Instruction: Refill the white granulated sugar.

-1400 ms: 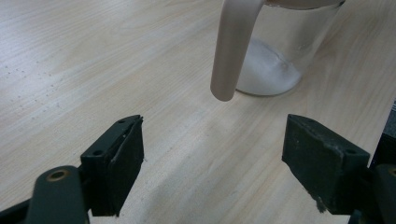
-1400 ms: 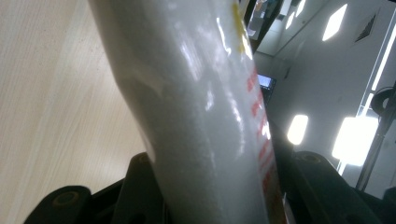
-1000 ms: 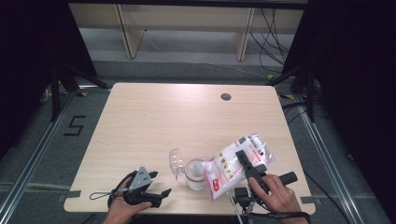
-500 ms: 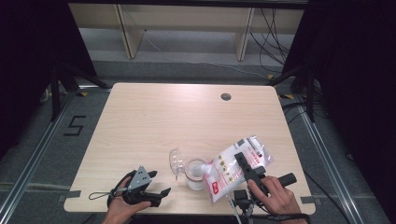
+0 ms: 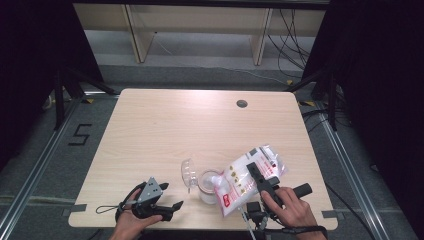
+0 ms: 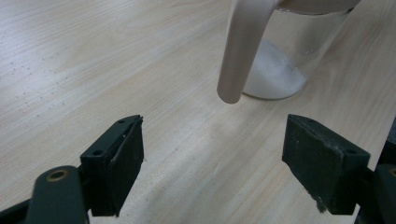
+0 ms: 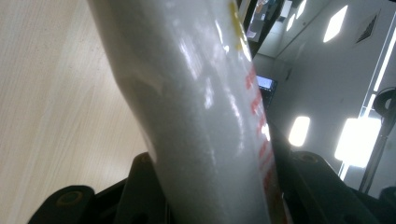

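Observation:
A white plastic bag (image 5: pixel 234 188) with red print is tilted, its lower end over a glass jar (image 5: pixel 206 181) near the table's front edge. My right gripper (image 5: pixel 256 172) is shut on the bag's middle. In the right gripper view the bag (image 7: pixel 201 107) bulges between both jaws of that gripper (image 7: pixel 215 182). The jar (image 6: pixel 280 70) has white powder at its bottom, and a beige rod-like part (image 6: pixel 240 51) hangs down in front of it. My left gripper (image 5: pixel 171 197) rests low at the front left, pointing at the jar. In its own view the left gripper (image 6: pixel 212 158) is open and holds nothing.
A clear round lid (image 5: pixel 188 172) stands on edge just left of the jar. The wooden table (image 5: pixel 200 125) has a small dark grommet hole (image 5: pixel 242 103) at the back right. Cables and shelf legs lie on the floor behind the table.

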Available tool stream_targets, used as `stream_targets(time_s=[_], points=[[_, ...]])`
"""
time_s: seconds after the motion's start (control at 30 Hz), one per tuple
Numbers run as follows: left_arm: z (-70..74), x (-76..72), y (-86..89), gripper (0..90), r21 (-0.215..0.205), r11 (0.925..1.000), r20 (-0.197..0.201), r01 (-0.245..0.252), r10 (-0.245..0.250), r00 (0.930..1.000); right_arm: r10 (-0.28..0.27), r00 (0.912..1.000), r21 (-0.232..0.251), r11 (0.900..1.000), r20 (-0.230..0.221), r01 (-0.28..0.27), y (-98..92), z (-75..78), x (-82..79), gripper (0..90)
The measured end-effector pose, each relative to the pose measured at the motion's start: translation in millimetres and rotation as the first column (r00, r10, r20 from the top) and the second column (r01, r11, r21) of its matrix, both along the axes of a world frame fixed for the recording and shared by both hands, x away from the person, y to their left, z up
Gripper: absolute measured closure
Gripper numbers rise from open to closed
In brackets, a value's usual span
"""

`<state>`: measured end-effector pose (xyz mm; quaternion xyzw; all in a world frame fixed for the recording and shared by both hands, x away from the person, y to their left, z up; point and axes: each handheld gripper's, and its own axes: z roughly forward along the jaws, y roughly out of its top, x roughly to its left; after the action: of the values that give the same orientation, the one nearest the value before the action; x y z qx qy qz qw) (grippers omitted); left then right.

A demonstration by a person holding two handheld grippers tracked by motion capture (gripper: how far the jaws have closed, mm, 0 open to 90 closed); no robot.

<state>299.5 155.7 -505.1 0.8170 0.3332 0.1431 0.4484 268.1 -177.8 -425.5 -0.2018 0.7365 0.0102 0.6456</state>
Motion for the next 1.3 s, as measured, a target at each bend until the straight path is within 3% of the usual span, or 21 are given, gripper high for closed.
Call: stream_targets(time_s=[0.13, 0.17, 0.2, 0.23, 0.3, 0.37, 0.4, 0.47, 0.53, 0.6, 0.63, 0.73, 0.87, 0.93, 0.97, 1.0, 1.07, 1.1, 1.17, 1.27, 1.3], points=[[0.5, -1.4, -2.8, 20.3, -0.028, 0.9996, 0.005, -0.006, 0.006, 1.0000, 0.014, 0.9998, -0.022, 1.000, 0.011, -0.014, 1.0, 1.5, 1.8, 64.0], [0.7, -1.5, -2.3, 20.3, -0.021, 0.9998, 0.005, -0.006, 0.006, 1.0000, -0.002, 1.0000, 0.002, 1.000, -0.005, 0.002, -0.3, -0.8, 1.9, 64.1], [0.7, -1.5, -2.3, 20.3, -0.021, 0.9998, 0.005, -0.006, 0.006, 1.0000, -0.002, 1.0000, 0.002, 1.000, -0.005, 0.002, -0.3, -0.8, 1.9, 64.1], [1.1, -0.6, -0.3, 20.3, 0.007, 1.0000, 0.010, -0.004, 0.004, 0.9999, 0.000, 1.0000, -0.019, 1.000, 0.009, 0.000, -1.3, 1.0, 1.9, 64.1], [0.7, -1.7, -1.8, 20.3, -0.022, 0.9997, 0.009, -0.013, 0.013, 0.9999, -0.003, 1.0000, -0.011, 1.000, 0.005, 0.003, -2.2, 0.7, 2.0, 64.2], [1.3, -1.9, -1.3, 20.3, -0.017, 0.9998, 0.009, -0.013, 0.013, 0.9999, -0.010, 0.9999, -0.019, 1.000, 0.006, 0.010, -3.6, 1.7, 2.0, 64.2], [2.2, -0.8, 0.3, 20.3, 0.016, 0.9999, 0.019, -0.003, 0.003, 0.9998, -0.020, 0.9998, 0.001, 1.000, 0.004, 0.020, -6.1, 0.9, 1.7, 64.3], [0.9, -1.4, -2.1, 20.3, -0.024, 0.9996, 0.006, -0.014, 0.014, 0.9999, -0.021, 0.9998, -0.009, 1.000, 0.007, 0.021, -7.7, 2.7, 1.5, 64.5], [1.2, -0.8, -1.0, 20.3, -0.011, 0.9999, 0.007, -0.009, 0.009, 0.9999, -0.010, 0.9998, -0.027, 1.000, 0.016, 0.011, -7.4, 4.8, 2.4, 64.5], [1.8, -0.3, -0.5, 20.3, -0.024, 0.9996, 0.013, -0.016, 0.016, 0.9998, -0.027, 0.9996, 0.003, 1.000, 0.004, 0.027, -10.1, 3.4, 1.7, 64.6], [3.0, 0.3, 0.9, 20.3, -0.029, 0.9995, 0.017, -0.016, 0.017, 0.9997, -0.008, 0.9998, -0.032, 0.999, 0.021, 0.009, -10.0, 7.3, 2.2, 64.7], [4.3, -0.2, 3.2, 20.3, -0.018, 0.9996, 0.016, -0.023, 0.023, 0.9996, -0.019, 0.9997, -0.007, 1.000, 0.015, 0.019, -12.7, 6.8, 0.5, 64.8], [4.4, -0.2, 2.4, 20.4, -0.023, 0.9995, 0.021, -0.023, 0.024, 0.9995, -0.003, 0.9997, -0.032, 0.999, 0.023, 0.004, -12.1, 9.3, -0.1, 64.9], [3.5, 0.1, 1.7, 20.4, -0.030, 0.9992, 0.020, -0.025, 0.026, 0.9995, -0.025, 0.9996, -0.007, 1.000, 0.016, 0.026, -12.3, 7.4, -1.4, 65.0], [3.7, 0.1, 1.6, 20.4, -0.026, 0.9994, 0.019, -0.025, 0.025, 0.9995, -0.024, 0.9997, -0.004, 1.000, 0.008, 0.024, -11.9, 6.3, -1.5, 65.0], [3.8, 0.3, 1.5, 20.3, -0.025, 0.9994, 0.021, -0.024, 0.024, 0.9995, 0.005, 0.9997, -0.040, 0.999, 0.024, -0.004, -10.2, 9.4, -0.7, 65.0], [4.4, 0.7, 2.3, 20.4, -0.006, 0.9999, 0.021, -0.013, 0.014, 0.9997, -0.003, 0.9999, -0.018, 1.000, 0.015, 0.003, -9.4, 7.6, -2.7, 65.1], [4.2, 0.7, 2.1, 20.3, -0.007, 0.9999, 0.019, -0.012, 0.012, 0.9997, 0.013, 0.9997, -0.042, 0.999, 0.021, -0.012, -8.3, 9.1, -2.0, 65.1], [3.5, -0.8, 0.6, 20.4, -0.022, 0.9995, 0.013, -0.022, 0.022, 0.9997, -0.002, 0.9999, -0.015, 1.000, 0.012, 0.002, -7.6, 6.6, -3.4, 65.1], [3.7, -1.4, 0.1, 20.3, -0.027, 0.9994, 0.019, -0.022, 0.022, 0.9996, 0.017, 0.9997, -0.046, 0.999, 0.018, -0.016, -5.7, 8.5, -2.8, 65.2], [4.1, -2.1, 0.8, 20.4, -0.015, 0.9996, 0.019, -0.024, 0.025, 0.9995, -0.001, 1.0000, -0.003, 1.000, 0.007, 0.001, -5.5, 5.6, -4.2, 65.3]])
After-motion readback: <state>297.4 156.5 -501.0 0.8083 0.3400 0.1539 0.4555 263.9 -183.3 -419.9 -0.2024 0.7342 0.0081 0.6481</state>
